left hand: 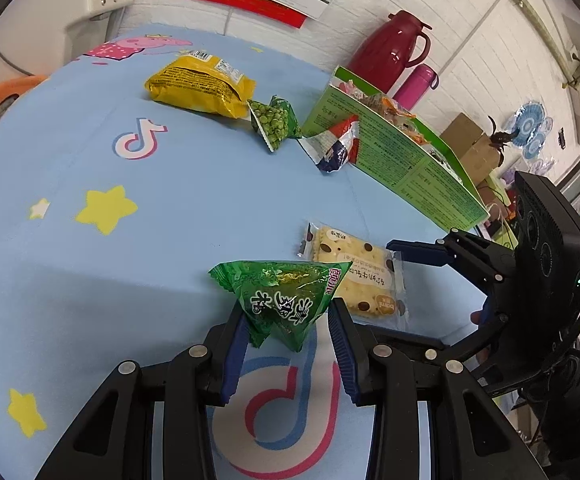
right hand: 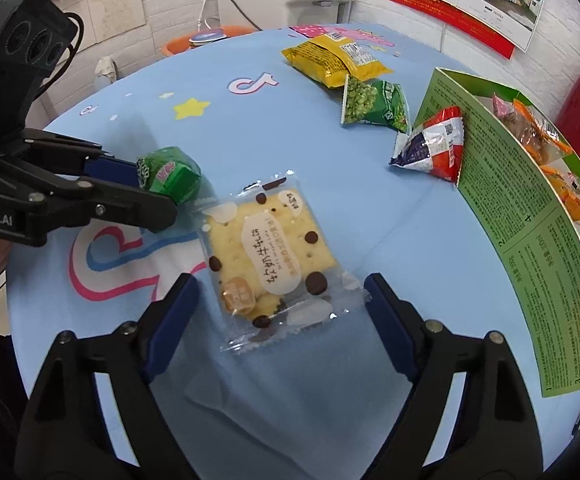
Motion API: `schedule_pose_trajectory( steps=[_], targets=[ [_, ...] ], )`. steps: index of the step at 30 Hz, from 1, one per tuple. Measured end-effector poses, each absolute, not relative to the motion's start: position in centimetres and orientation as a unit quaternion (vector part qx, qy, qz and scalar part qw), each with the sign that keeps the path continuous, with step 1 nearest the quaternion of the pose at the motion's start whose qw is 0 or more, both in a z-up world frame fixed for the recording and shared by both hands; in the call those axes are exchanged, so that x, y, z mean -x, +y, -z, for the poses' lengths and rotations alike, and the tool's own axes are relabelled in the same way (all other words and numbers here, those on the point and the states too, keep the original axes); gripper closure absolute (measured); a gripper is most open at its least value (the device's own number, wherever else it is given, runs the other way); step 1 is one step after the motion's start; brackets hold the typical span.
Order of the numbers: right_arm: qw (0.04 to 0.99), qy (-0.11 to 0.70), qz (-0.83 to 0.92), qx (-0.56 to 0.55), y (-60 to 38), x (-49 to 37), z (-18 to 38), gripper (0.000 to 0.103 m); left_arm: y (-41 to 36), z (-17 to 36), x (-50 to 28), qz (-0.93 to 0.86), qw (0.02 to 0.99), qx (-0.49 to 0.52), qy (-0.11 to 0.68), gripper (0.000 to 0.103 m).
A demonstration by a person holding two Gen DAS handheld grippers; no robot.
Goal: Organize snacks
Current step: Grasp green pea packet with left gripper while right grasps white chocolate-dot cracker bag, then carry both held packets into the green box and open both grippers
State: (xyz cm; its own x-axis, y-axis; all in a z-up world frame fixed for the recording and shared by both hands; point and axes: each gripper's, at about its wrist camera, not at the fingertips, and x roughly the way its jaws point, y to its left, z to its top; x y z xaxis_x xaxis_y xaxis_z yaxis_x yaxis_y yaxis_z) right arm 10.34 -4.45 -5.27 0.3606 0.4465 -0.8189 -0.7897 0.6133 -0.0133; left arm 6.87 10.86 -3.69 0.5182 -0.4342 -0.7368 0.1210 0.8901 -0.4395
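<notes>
Left gripper (left hand: 288, 320) spread, blue pads flanking green triangular snack packet (left hand: 280, 300); contact not discernible. Right gripper (right hand: 280, 304) spread wide around cracker packet (right hand: 276, 250), flat on blue tablecloth (right hand: 390, 220). Beyond: pea packet (right hand: 372, 102), yellow bag (right hand: 336, 60), green box (right hand: 530, 240).

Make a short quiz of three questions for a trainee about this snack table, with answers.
1. True or false: the right gripper has closed on the cracker packet.
2. Which snack sits between the left gripper's fingers? A) yellow bag B) green triangular packet C) red-and-blue packet
3. What leans against the green box?

Key: 1 false, it is open around it. 2 B, the green triangular packet. 3 the red-and-blue packet.
</notes>
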Motion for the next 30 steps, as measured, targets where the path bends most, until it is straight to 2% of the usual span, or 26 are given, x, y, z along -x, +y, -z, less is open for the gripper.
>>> schedule_pose_trajectory(
  steps=[12,14,15,16,24,30],
  targets=[
    [0.791,0.407,-0.407,0.207,-3.0,-11.8,5.6,0.018,10.7,3.7,-6.9,0.155,0.856,0.16,0.466,0.064],
    [0.797,0.404,-0.4,0.202,-3.0,-11.6,5.5,0.025,10.6,3.7,-7.0,0.155,0.858,0.157,0.464,0.064],
    [0.803,0.401,-0.394,0.197,-3.1,-11.4,5.3,0.043,10.5,3.7,-7.1,0.153,0.86,0.151,0.462,0.064],
    [0.807,0.4,-0.389,0.195,-3.1,-11.2,5.1,0.044,10.2,3.7,-7.1,0.149,0.864,0.141,0.46,0.064],
    [0.848,0.394,-0.343,0.093,-7.2,-10.4,3.8,0.044,7.4,1.8,-7.6,0.157,0.876,0.09,0.446,0.067],
    [0.888,0.346,-0.304,0.003,-12.4,-10.4,-0.1,0.044,4.1,-2.1,-9.3,0.185,0.889,0.06,0.413,0.067]
  ],
)
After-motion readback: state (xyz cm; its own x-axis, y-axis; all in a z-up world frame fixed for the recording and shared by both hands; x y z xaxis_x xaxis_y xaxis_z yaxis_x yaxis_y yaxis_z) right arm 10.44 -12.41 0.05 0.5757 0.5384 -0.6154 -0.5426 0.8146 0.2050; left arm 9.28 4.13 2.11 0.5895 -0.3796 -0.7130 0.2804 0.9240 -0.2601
